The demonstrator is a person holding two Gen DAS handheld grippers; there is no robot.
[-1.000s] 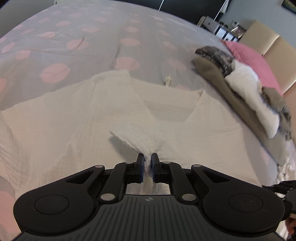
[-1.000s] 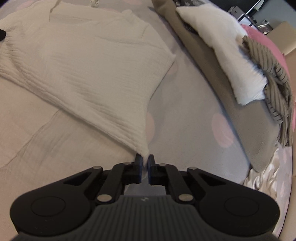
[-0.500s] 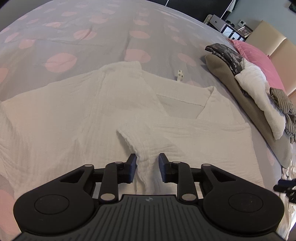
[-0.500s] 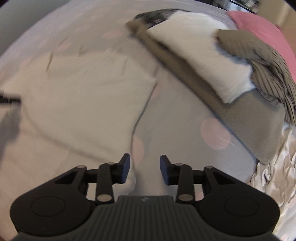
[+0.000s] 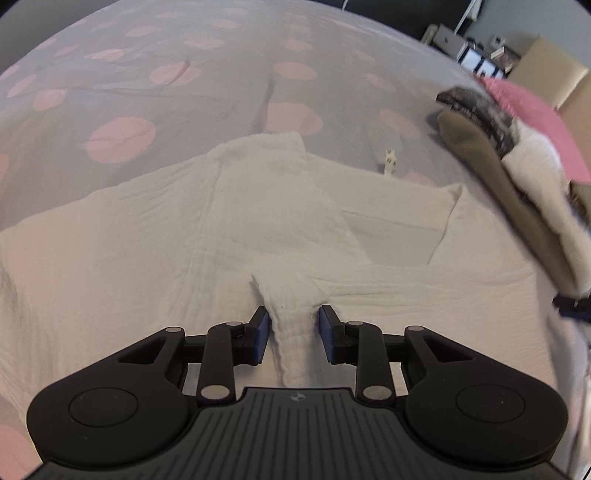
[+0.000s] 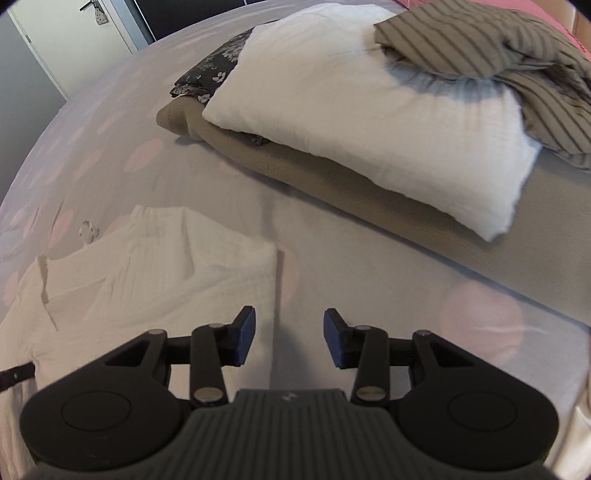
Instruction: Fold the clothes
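Room: bedroom; white door (image 6: 88, 27) at top left in the right wrist view, shelving with boxes (image 5: 476, 55) at top right in the left wrist view.
Surface: bed with a grey cover (image 5: 221, 74) with pink dots; it fills most of both views.
Pile: beside the shirt sits a taupe blanket (image 6: 332, 173) with a white folded garment (image 6: 369, 110), a striped grey cloth (image 6: 498, 48) and a dark floral piece (image 6: 214, 70) on it.
Pink pillow: (image 5: 528, 110) behind the pile, clear only in the left view.
Shirt: white crinkled shirt (image 5: 129, 266) lies flat on the cover in the near middle, V-neck (image 5: 399, 229) up, one sleeve folded in across the chest.
Tag: small label (image 5: 389, 164) on the cover just past the collar.
Left gripper: (image 5: 293, 332) jaws apart; sleeve ridge stands between the pads, not pinched.
Right gripper: (image 6: 288, 341) jaws spread, nothing between them; over bare cover just beside the shirt's side edge.
Left view only: full shirt front, the neckline.
Right view only: top of the pile, the door.
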